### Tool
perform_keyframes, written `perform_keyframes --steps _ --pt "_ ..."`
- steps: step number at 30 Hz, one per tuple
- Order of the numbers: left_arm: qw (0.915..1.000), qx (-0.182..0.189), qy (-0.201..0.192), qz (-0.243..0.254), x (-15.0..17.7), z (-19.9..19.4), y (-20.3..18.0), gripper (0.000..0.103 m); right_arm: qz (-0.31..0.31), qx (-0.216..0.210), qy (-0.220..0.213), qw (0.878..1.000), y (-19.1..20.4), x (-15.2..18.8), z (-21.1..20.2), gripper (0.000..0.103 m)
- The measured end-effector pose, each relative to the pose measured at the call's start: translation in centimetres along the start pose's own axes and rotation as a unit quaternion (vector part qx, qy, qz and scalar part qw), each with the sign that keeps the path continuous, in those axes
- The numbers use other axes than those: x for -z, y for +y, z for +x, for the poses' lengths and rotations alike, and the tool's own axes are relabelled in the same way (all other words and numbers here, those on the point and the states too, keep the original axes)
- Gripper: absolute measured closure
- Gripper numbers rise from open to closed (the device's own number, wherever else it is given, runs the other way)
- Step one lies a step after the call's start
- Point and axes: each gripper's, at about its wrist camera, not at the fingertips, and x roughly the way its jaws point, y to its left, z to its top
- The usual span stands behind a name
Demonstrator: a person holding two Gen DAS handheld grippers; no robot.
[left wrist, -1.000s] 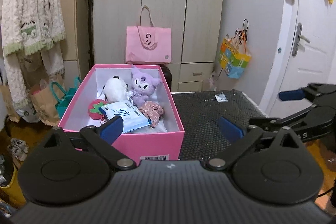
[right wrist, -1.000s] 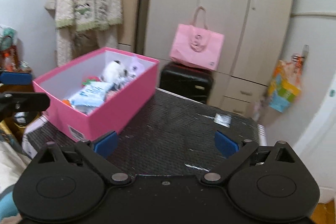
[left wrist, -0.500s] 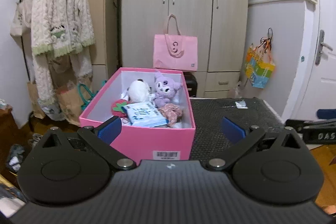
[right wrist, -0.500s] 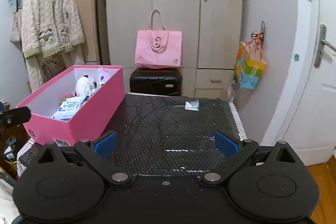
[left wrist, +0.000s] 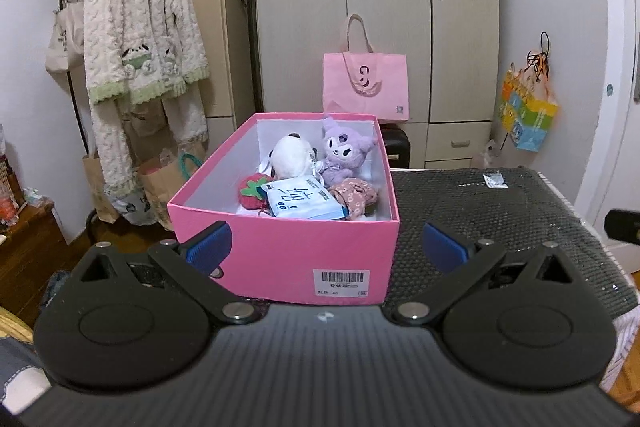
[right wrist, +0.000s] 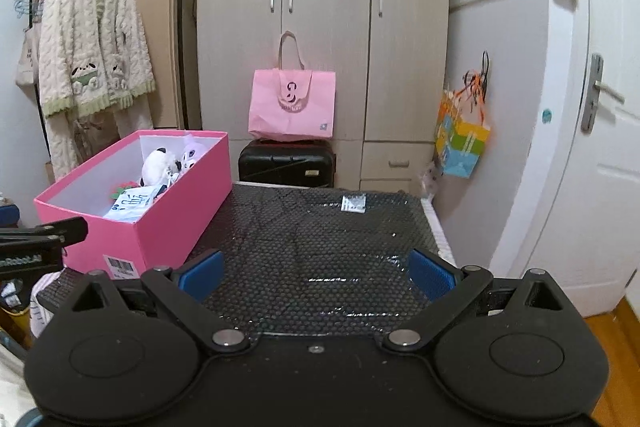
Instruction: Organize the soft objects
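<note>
My left gripper gapes empty before the pink box; the purple plush sits at twelve. My right gripper spreads empty over the black mat.

One pink box holds two plush dolls, one strawberry toy, one tissue pack, one floral pouch.

My right tongs show only as a black tip cut by the left view's right edge. The pink box's near wall hides its floor. The barcode label's print is too small to read.
</note>
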Motion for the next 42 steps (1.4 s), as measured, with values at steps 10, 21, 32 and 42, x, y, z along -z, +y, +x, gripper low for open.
perform_keyframes --steps 10,21,32,42 --pt "0.9999 -0.003 -0.008 0.008 0.1 -0.8 -0.2 0.000 -0.001 0.010 -0.015 1.000 0.4 0.3 -0.5 0.002" --pt "1.0000 -0.002 -0.004 0.003 0.6 -1.2 -0.1 0.000 -0.001 0.016 -0.018 1.000 0.5 0.8 -0.6 0.002" --pt "0.9997 -0.012 -0.018 0.007 0.6 -1.1 -0.1 0.000 -0.002 0.033 -0.018 0.999 0.2 1.3 -0.5 0.002" --pt "0.9992 -0.012 -0.034 0.015 0.8 -1.2 0.0 0.000 0.001 0.038 -0.021 0.999 0.1 1.3 -0.6 0.002"
